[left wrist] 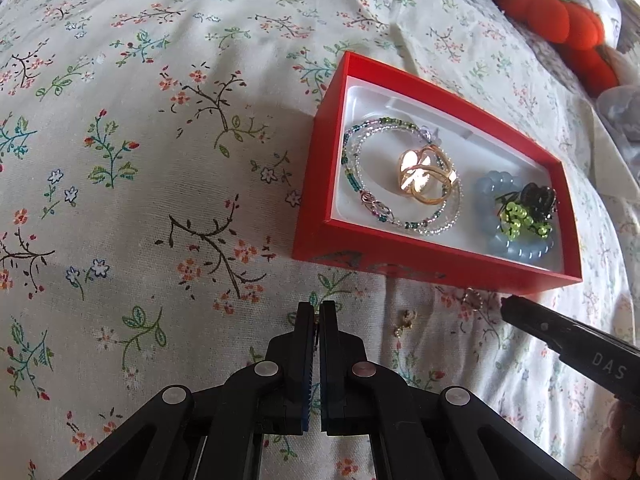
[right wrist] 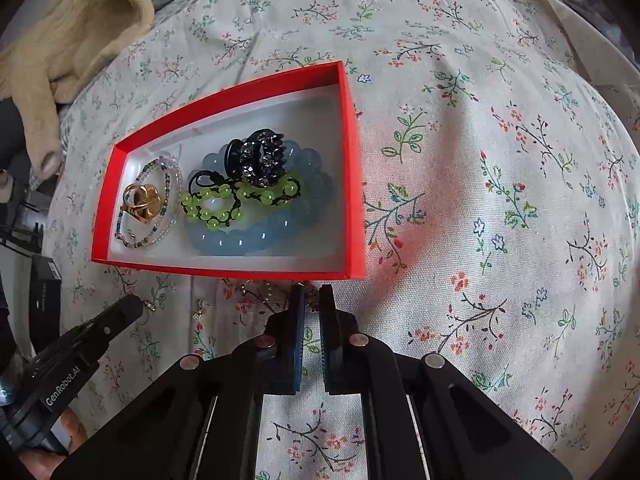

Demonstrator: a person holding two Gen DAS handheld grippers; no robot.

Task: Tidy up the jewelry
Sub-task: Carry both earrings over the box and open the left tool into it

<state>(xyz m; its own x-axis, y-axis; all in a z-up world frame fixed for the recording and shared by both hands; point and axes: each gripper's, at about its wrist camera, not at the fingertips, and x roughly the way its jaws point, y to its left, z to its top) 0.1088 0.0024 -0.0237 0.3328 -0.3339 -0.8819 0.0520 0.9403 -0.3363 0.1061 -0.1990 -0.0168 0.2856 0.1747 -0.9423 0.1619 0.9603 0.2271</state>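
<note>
Both grippers below red box (right wrist: 352,168) near edge (sheet (left wrist: 120,160) bare leftward).

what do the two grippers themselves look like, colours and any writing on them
Both are matte black plastic linkage frames with round silver pivot pins. The left gripper has blue ribbed pads on its fingers and white "GenRobot.AI" lettering. The right gripper matches, with white "DAS" lettering.
</note>
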